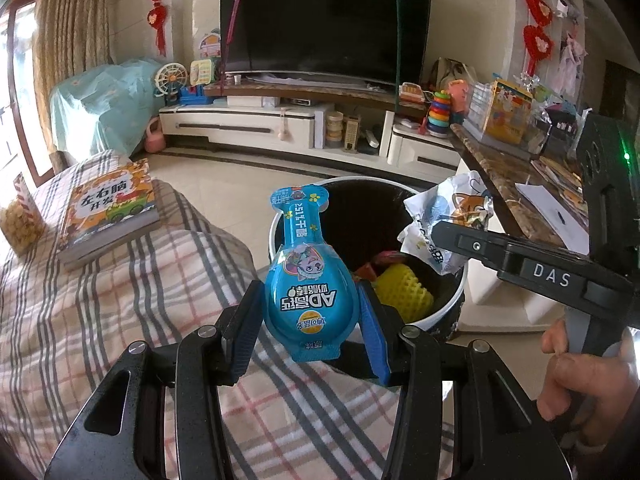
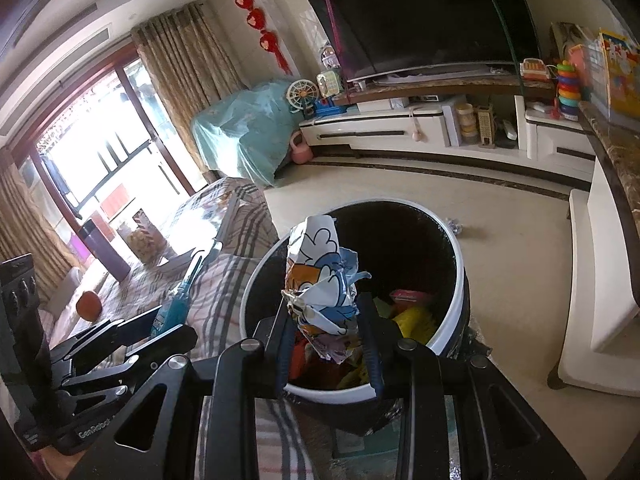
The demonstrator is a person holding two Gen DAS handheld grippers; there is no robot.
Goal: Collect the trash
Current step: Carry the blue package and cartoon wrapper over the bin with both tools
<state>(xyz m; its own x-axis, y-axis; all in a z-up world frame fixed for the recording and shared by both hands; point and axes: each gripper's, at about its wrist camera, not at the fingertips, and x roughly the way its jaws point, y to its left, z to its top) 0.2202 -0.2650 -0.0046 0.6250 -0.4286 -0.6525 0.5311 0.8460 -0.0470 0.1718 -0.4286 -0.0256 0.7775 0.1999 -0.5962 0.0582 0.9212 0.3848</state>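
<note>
The left gripper (image 1: pixel 308 320) was clamped on a blue bulb-shaped snack pack (image 1: pixel 306 280), its blue pads pressing the round lower part from either side while the flat neck stood up toward 12 o'clock. The pack's bottom edge sat between the finger bases, and its print ran upside down. Seen edge-on from the right wrist camera, the same pack (image 2: pixel 178 300) was only a thin blue sliver at 9 o'clock, the left gripper (image 2: pixel 160 320) mostly dark shapes around it.

The right gripper (image 2: pixel 326 320) held a crumpled white cartoon wrapper (image 2: pixel 320 280) pinched between its fingers, directly over the white-rimmed trash bin (image 2: pixel 460 292). The wrapper's lower end was lost among the litter behind it. In the left view the wrapper (image 1: pixel 444 216) hung over the bin's rim (image 1: pixel 444 308) at 2 o'clock, its near part covered by the black right gripper (image 1: pixel 452 232).

Inside the bin lay a yellow foam net (image 1: pixel 404 284) and red and orange scraps, partly cut off by the snack pack and too dim to identify. The bin stood just beside a plaid-covered couch (image 1: pixel 120 300), which carried a picture book (image 1: pixel 112 208) at 10 o'clock.
</note>
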